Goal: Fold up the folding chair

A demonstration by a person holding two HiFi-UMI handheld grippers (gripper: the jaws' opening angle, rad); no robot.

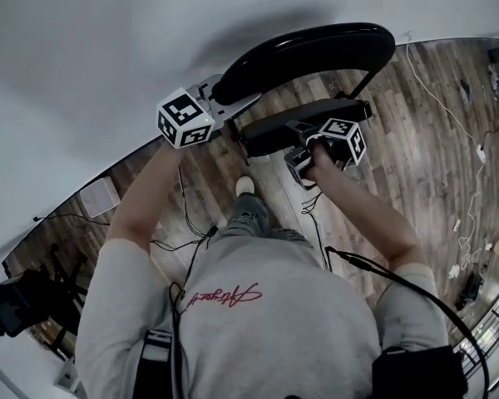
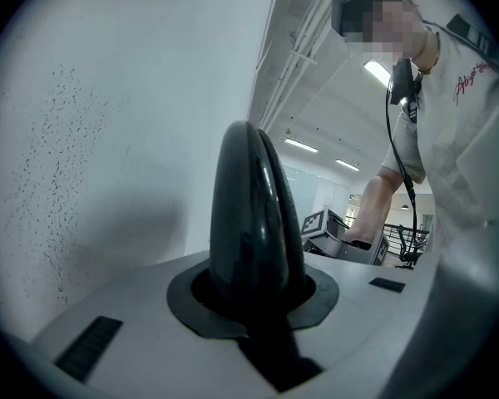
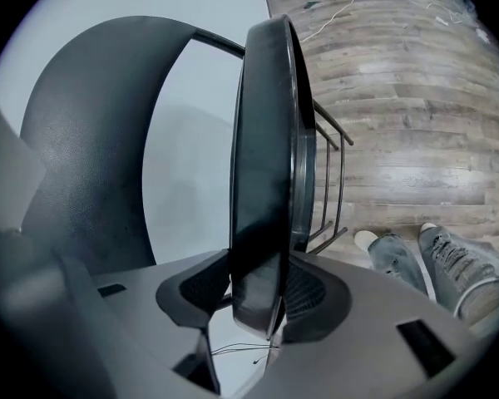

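The black folding chair stands against the white wall. Its curved backrest point(image 1: 308, 52) is above its seat point(image 1: 303, 123), which is tipped up on edge. My left gripper point(image 1: 233, 102) is shut on the backrest's left end; in the left gripper view the backrest's edge point(image 2: 254, 214) rises from between the pads of my left gripper point(image 2: 254, 306). My right gripper point(image 1: 303, 144) points steeply down at the seat's near rim. In the right gripper view the seat point(image 3: 266, 156) stands upright between the pads of my right gripper point(image 3: 262, 293), which press on both sides. The backrest point(image 3: 91, 140) shows behind.
White wall point(image 1: 83, 48) lies just beyond the chair. Wood floor point(image 1: 416, 140) carries white cables point(image 1: 474, 165) at right and a white box point(image 1: 100, 196) at left. The person's shoes point(image 3: 382, 252) stand close under the seat beside the chair's thin metal legs point(image 3: 333, 189).
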